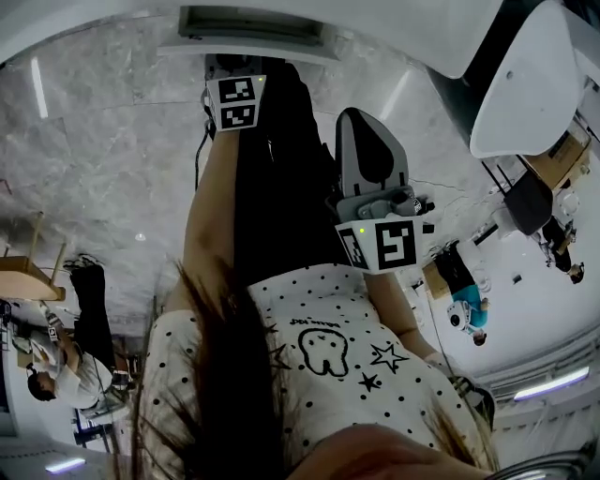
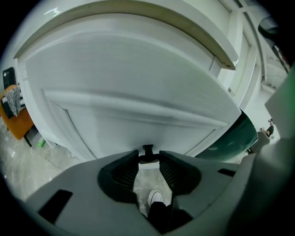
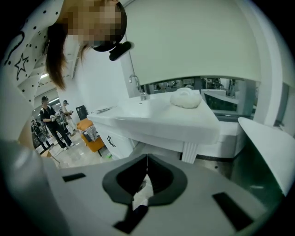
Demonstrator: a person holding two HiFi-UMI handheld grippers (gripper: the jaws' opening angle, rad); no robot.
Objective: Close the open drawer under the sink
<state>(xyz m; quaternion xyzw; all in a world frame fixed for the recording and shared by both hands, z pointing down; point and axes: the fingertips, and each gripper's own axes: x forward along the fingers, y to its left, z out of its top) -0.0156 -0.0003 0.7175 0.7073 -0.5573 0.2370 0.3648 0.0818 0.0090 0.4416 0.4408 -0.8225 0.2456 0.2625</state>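
Note:
The white drawer front (image 2: 138, 92) under the sink fills the left gripper view, and its small black handle (image 2: 148, 149) sits just beyond the jaw tips. My left gripper (image 2: 148, 156) is open with a narrow gap; nothing is between its pads, only floor and a shoe show through. I cannot tell how far the drawer stands out. In the head view the left gripper's marker cube (image 1: 232, 101) is close under the white cabinet edge (image 1: 253, 28). My right gripper (image 3: 146, 157) is shut on nothing, held back from the sink counter (image 3: 175, 124); the head view shows the right gripper (image 1: 364, 127) at centre right.
The counter carries a faucet (image 3: 137, 85) and a white lump (image 3: 186, 98). A white cabinet with a black handle (image 3: 110, 141) stands at the left, an orange stool (image 3: 90, 136) and people (image 3: 50, 122) beyond. A dark green tub (image 2: 239, 136) is at the right. Marble floor (image 1: 103, 187) lies below.

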